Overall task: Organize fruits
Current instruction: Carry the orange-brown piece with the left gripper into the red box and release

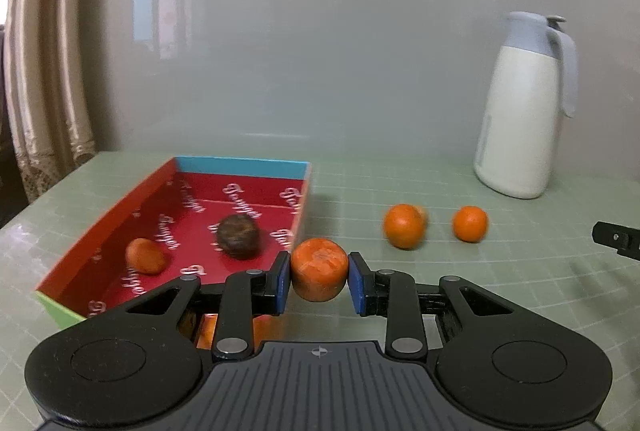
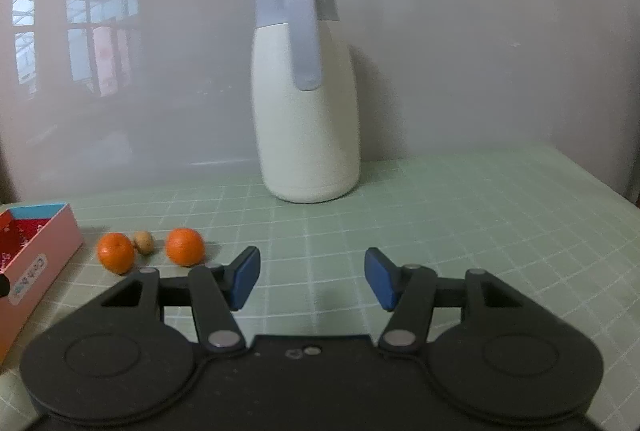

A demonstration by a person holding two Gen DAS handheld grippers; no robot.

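The tabletop (image 1: 440, 295) fills the lower half of both views, a pale green mat ruled in a white grid, matte and flat. Upper right in the left view stands the jug (image 1: 520, 111), tall, smooth, cream-bodied with a grey-blue lid and handle. Left of centre sits the box (image 1: 100, 227), a shallow cardboard tray, red printed lining, blue far wall, with one orange piece and a dark wrinkled fruit (image 1: 239, 235) already inside. And there's the catch: the left tool (image 1: 319, 279) pinches an orange fruit (image 1: 319, 269) between its blue pads, held just off the box's right wall, bottom centre of frame. Its skin looks rough and scuffed, a light, slightly soft thing; I'd say gripping across the widest middle suits it, gently, since squeezing could bruise it. Two smooth round oranges (image 1: 404, 226) wait mid-right on the mat. The right tool (image 2: 312, 277) hangs spread and empty, low centre of its view.
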